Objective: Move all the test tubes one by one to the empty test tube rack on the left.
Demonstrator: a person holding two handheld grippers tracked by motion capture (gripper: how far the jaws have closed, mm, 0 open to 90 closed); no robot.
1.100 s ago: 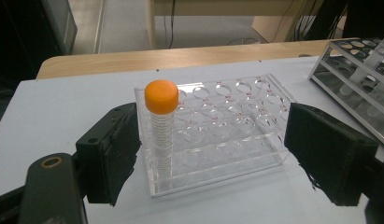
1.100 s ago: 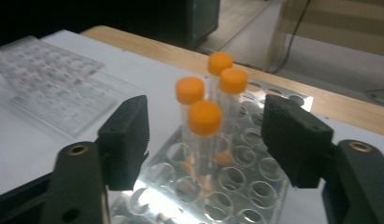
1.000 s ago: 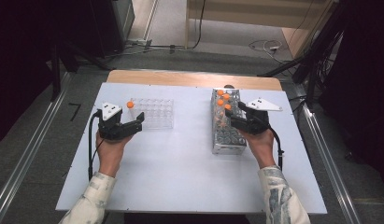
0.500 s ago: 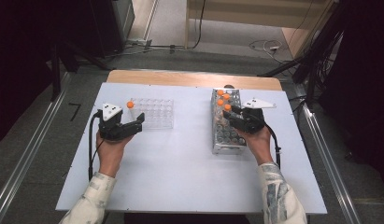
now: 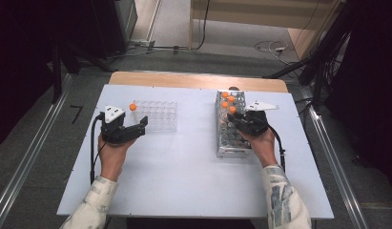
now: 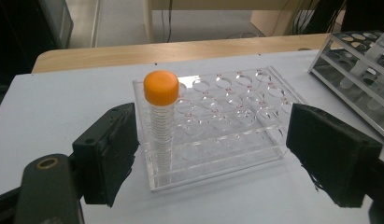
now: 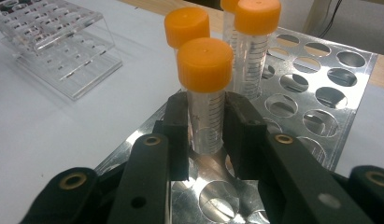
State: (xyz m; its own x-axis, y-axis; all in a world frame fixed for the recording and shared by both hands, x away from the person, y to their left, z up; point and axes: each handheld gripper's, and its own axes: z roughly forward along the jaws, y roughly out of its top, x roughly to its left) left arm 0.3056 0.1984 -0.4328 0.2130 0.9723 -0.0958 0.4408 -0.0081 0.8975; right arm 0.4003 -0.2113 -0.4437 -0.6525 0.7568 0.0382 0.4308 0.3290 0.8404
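Observation:
My right gripper (image 5: 233,118) (image 7: 206,128) is shut on an orange-capped tube (image 5: 232,109) (image 7: 205,65) that stands upright in the metal rack (image 5: 229,143) (image 7: 320,93); its jaws have just been closing onto the tube's clear body below the cap. Three more capped tubes (image 5: 225,95) (image 7: 256,18) stand behind it in the same rack. My left gripper (image 5: 140,128) (image 6: 213,140) is open in front of the clear plastic rack (image 5: 158,117) (image 6: 236,116) and has just widened slightly. One orange-capped tube (image 5: 132,107) (image 6: 160,116) stands in that rack's corner, between the jaws but untouched.
Both racks stand on a white table (image 5: 184,181) with a wooden strip (image 5: 193,79) along its far edge. Metal rails (image 5: 327,143) run along both sides of the table. Cables lie on the floor beyond it.
The right gripper has sunk a little onto the metal rack and its jaws have closed on the tube. The left hand has stayed where it was.

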